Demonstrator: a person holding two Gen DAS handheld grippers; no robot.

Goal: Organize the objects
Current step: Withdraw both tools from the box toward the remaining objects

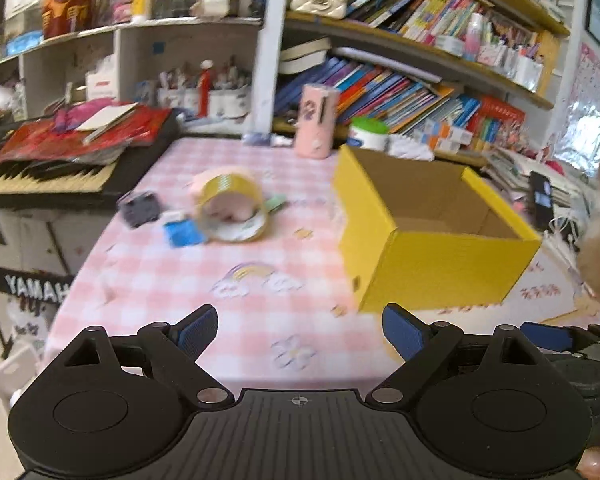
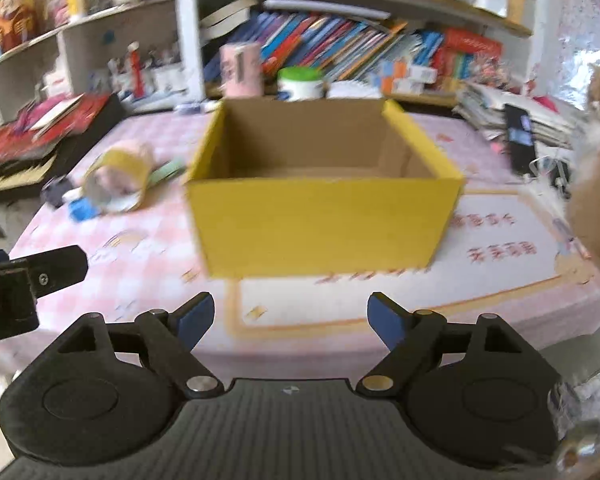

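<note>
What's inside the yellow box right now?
The yellow box shows only bare brown cardboard walls and a strip of floor; its near wall hides the rest of the floor.

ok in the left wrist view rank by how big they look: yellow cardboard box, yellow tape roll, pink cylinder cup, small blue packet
1. Yellow cardboard box, by far the largest.
2. Yellow tape roll and the pink cylinder cup look about alike; the cup stands farther back, so I won't rank them.
3. Small blue packet, smallest.
</note>
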